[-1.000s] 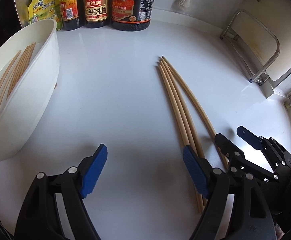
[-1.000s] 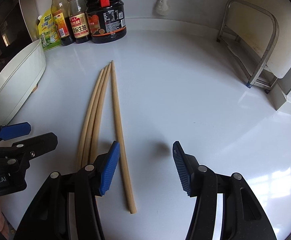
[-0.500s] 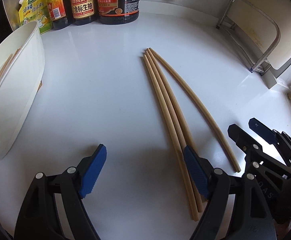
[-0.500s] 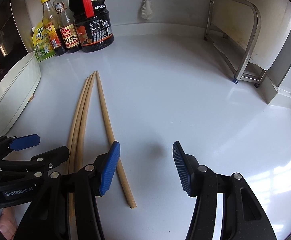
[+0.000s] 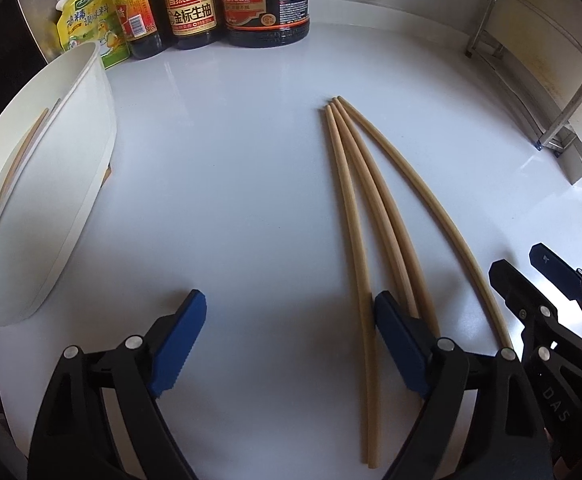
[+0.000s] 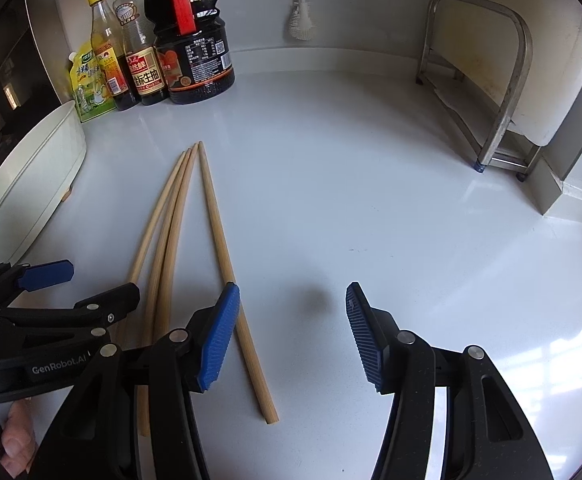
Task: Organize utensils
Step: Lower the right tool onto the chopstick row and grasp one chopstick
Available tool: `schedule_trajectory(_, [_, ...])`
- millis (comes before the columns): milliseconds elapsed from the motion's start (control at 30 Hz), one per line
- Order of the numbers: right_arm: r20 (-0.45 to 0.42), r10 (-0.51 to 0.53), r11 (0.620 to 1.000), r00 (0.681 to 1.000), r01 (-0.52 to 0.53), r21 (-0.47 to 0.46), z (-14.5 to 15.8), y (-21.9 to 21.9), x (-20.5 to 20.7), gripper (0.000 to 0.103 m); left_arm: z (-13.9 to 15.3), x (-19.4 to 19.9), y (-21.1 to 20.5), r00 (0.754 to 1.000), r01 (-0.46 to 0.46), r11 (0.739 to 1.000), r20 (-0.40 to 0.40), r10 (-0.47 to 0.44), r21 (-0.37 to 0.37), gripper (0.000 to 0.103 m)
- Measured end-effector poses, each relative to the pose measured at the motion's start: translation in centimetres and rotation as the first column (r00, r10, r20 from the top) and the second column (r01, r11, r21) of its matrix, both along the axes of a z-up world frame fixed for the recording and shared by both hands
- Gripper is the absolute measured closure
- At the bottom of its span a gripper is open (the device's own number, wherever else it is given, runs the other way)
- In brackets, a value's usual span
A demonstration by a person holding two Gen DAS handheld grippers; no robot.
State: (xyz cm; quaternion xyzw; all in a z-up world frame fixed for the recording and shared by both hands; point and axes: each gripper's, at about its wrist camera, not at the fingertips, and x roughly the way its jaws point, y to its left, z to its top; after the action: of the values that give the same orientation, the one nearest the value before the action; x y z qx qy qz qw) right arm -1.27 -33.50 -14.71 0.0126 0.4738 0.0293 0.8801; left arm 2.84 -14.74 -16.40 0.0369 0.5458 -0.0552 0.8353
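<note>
Several wooden chopsticks (image 5: 367, 200) (image 6: 171, 232) lie fanned on the white counter, tips together at the far end. My left gripper (image 5: 289, 312) hovers over their near ends with its jaws opening. The leftmost stick runs on the counter just inside its right pad (image 5: 395, 340), and no pad presses on it. My right gripper (image 6: 291, 308) stands open beside the rightmost chopstick (image 6: 227, 272), which passes under its left pad (image 6: 219, 336). A white bin (image 5: 51, 184) (image 6: 31, 184) at the left holds more chopsticks.
Sauce bottles (image 5: 227, 0) (image 6: 187, 52) and a yellow pouch (image 5: 87, 28) stand at the back left. A metal rack (image 6: 503, 92) (image 5: 551, 100) stands against the right wall. A brush (image 6: 301, 20) hangs at the back. A person's fingers (image 6: 11, 440) hold the left gripper.
The left gripper has tilted and its jaws have spread a little wider. The chopsticks lie where they were. The right gripper has barely moved.
</note>
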Motion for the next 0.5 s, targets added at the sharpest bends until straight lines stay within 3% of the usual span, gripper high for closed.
schedule_trajectory(133, [0.0,0.034,0.999,0.999,-0.034,0.017,-0.3,0.4,0.8,0.049,0.0,0.5,0.7,1.0,-0.023,1.0,0.004,0.023,-0.002,0.019])
schedule_trajectory(500, [0.005,0.117,0.991,0.993,-0.116,-0.068,-1.1,2.1,1.9,0.049,-0.1,2.4,1.0,0.998,-0.051,0.999,0.025,0.051,-0.004,0.014])
